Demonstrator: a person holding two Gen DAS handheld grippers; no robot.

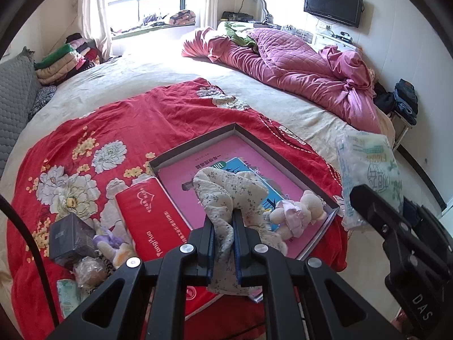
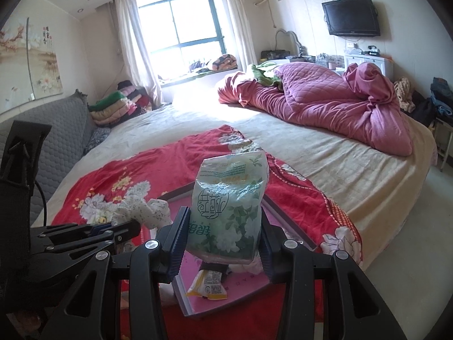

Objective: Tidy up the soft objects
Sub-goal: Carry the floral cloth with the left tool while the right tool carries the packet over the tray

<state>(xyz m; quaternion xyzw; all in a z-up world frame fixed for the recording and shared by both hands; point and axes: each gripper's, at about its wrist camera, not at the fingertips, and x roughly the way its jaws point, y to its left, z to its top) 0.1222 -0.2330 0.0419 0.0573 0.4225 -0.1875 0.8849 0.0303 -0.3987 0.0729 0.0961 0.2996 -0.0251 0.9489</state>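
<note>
My left gripper is shut on a white floral cloth and holds it above the pink-bottomed shallow box on the red blanket. The cloth also shows in the right wrist view. My right gripper is shut on a green-and-white tissue pack, held upright above the box; the pack shows at the right of the left wrist view. A small pink-and-cream plush toy lies in the box's near right corner.
A red tissue box, a dark small box, a purple plush and wrapped items lie left of the box on the red floral blanket. A yellow packet lies in the box. A pink quilt is bunched at the bed's far right.
</note>
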